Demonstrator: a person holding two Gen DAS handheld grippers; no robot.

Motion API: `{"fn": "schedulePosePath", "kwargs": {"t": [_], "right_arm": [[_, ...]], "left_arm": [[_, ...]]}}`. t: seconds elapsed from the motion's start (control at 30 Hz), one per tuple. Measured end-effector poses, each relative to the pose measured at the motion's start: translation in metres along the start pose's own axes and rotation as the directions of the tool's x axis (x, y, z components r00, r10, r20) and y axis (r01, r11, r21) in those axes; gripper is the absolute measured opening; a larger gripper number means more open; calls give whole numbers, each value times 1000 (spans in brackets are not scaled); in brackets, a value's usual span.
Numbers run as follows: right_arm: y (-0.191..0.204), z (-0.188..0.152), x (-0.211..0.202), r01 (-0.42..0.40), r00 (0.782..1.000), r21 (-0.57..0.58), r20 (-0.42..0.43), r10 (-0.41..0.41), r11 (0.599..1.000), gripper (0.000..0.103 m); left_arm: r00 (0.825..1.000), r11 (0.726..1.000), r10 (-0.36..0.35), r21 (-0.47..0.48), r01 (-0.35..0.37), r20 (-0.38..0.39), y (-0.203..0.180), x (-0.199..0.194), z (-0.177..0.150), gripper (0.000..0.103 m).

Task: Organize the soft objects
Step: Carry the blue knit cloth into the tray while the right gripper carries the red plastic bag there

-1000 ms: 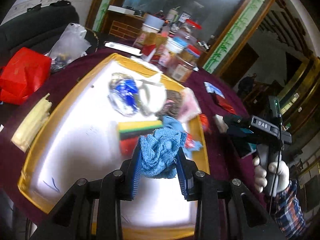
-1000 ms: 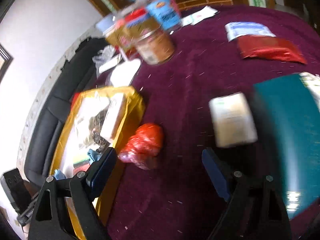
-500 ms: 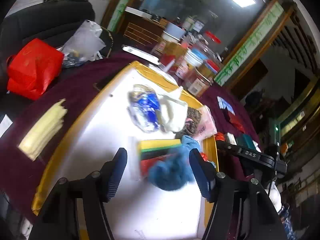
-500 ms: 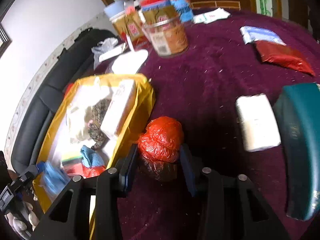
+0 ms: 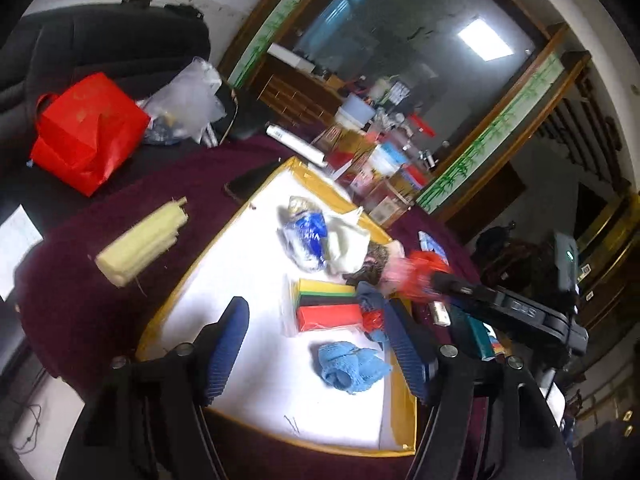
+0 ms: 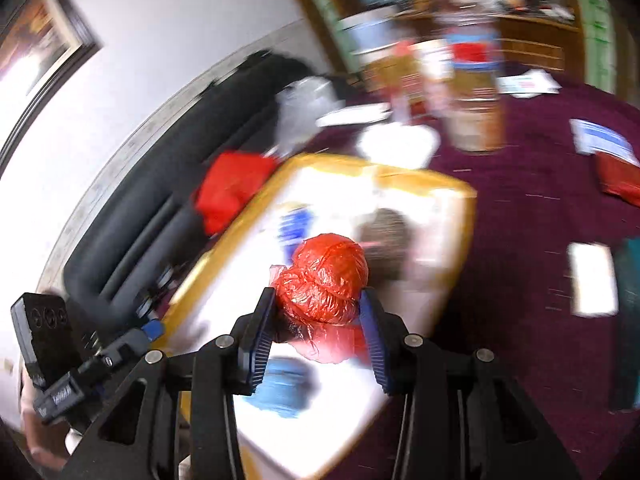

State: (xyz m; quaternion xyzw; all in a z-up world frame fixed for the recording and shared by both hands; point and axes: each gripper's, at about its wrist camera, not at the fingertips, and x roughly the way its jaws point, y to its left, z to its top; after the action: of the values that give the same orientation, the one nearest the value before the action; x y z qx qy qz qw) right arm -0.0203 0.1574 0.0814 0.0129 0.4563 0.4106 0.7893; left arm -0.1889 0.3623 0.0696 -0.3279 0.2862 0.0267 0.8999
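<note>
Tray (image 5: pixel 400 404) holds blue cloth (image 5: pixel 352 366); left claw (image 5: pixel 316 354) opening, empty; right claw (image 6: pixel 318 322) pinches red bag (image 6: pixel 326 278).

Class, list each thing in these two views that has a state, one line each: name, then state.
left hand-held gripper: jaws opening, nothing between them
right hand-held gripper: shut on the red plastic bundle
red plastic bundle: gripped, held above the tray
blue cloth: crumpled, lying loose on the tray
tray: holding several soft items

Blue cloth (image 5: pixel 352 366) dropped onto tray (image 5: pixel 400 412); right hand-held gripper (image 6: pixel 320 320) grabbed red bag (image 6: pixel 324 280).
</note>
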Motion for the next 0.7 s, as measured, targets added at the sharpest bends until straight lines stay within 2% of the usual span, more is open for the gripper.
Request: {"fn": "schedulePosePath", "kwargs": {"t": [0.07, 0.2, 0.4, 0.47, 0.53, 0.63, 0.7], "right_arm": [[26, 5, 24, -26, 999, -37, -43, 24, 999, 41], [59, 16, 81, -7, 993, -95, -115, -4, 996, 41], [60, 34, 137, 28, 982, -65, -184, -39, 998, 41], [56, 43, 147, 65, 980, -57, -187, -75, 996, 41], [55, 54, 152, 150, 974, -90, -155, -163, 985, 41], [48, 69, 156, 199, 969, -106, -126, -212, 974, 43], [46, 75, 152, 181, 973, -95, -125, -192, 979, 56]], "left_arm": [[1000, 1000, 7, 7, -8, 23, 3, -10, 1, 77], [999, 999, 28, -20, -27, 39, 21, -21, 1, 77], [999, 998, 39, -47, -37, 34, 41, -30, -2, 77], [999, 998, 37, -48, -36, 33, 43, -31, -3, 77], [999, 998, 32, -48, -31, 31, 44, -31, -3, 77], [999, 999, 27, -44, -25, 30, 41, -30, -5, 77], [1000, 999, 18, -42, -17, 23, 40, -28, -6, 77]]}}
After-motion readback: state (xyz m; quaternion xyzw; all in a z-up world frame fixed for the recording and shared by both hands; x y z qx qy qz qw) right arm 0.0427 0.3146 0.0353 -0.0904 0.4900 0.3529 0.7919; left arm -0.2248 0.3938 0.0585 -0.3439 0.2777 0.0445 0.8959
